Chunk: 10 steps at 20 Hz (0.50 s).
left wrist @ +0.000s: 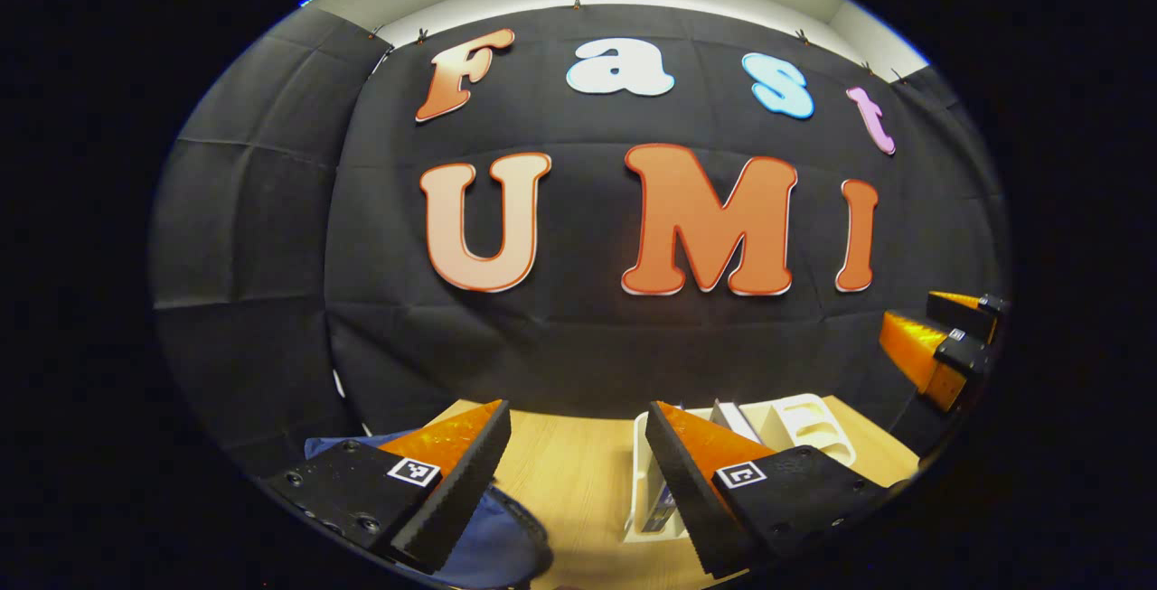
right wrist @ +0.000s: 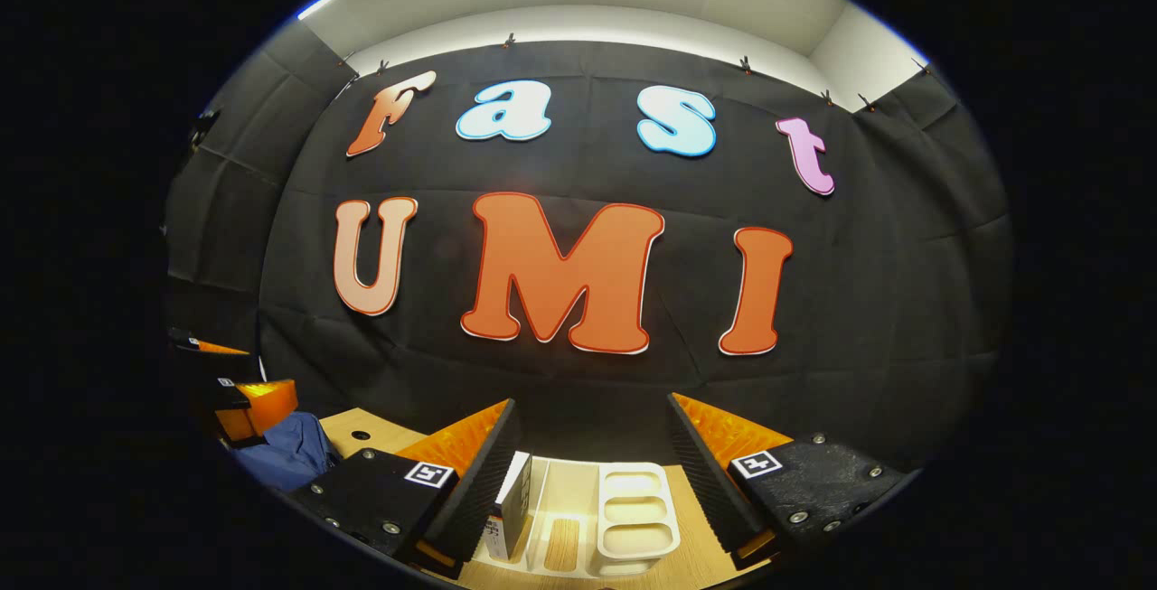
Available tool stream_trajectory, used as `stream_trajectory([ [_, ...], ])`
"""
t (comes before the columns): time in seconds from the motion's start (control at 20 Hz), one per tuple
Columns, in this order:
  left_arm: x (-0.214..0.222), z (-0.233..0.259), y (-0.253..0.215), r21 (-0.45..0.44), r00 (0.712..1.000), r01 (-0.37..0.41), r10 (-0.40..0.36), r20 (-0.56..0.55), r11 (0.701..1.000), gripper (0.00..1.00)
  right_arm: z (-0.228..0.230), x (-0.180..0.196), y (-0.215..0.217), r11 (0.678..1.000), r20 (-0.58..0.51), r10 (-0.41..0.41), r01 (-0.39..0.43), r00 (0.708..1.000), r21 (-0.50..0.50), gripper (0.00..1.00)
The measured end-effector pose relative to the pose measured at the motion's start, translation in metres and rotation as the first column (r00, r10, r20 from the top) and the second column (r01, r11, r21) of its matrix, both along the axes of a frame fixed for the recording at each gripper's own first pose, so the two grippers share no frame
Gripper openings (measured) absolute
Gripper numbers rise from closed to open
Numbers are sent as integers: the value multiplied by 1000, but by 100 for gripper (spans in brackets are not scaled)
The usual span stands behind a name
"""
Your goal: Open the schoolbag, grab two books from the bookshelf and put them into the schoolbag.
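Observation:
In the left gripper view my left gripper (left wrist: 578,418) hangs open above the wooden table (left wrist: 578,472), nothing between its fingers. A blue schoolbag (left wrist: 497,540) lies under its left finger. Behind its right finger stands a white bookshelf (left wrist: 800,423) with books (left wrist: 728,418) upright in it. My right gripper (left wrist: 940,341) shows at the far right, raised above the table. In the right gripper view my right gripper (right wrist: 592,414) is open over the white bookshelf (right wrist: 633,513), where a book (right wrist: 513,500) stands at its left side. The schoolbag (right wrist: 289,450) sits at lower left under my left gripper (right wrist: 239,391).
The table's far edge meets the black cloth wall close behind the bookshelf. A small round hole (right wrist: 360,435) shows in the table top beside the schoolbag. Bare wood lies between the schoolbag and the bookshelf.

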<state>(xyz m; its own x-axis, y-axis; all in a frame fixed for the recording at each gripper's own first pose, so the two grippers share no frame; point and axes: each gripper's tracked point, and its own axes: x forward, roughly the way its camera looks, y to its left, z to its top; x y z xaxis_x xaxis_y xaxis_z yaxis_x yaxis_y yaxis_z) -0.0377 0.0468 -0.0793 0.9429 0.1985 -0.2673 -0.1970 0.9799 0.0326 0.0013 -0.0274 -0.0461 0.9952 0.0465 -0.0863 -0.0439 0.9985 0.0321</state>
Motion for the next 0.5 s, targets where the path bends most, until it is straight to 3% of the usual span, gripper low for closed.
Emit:
stream_trajectory([
  [0.35,-29,-47,23,74,990,-78,85,-109,994,94,-23,3,-16,999,-38,47,-47,998,4,95],
  [0.5,-60,-99,34,78,950,-138,154,-271,987,99,-35,6,-27,999,-51,51,-51,997,-2,95],
])
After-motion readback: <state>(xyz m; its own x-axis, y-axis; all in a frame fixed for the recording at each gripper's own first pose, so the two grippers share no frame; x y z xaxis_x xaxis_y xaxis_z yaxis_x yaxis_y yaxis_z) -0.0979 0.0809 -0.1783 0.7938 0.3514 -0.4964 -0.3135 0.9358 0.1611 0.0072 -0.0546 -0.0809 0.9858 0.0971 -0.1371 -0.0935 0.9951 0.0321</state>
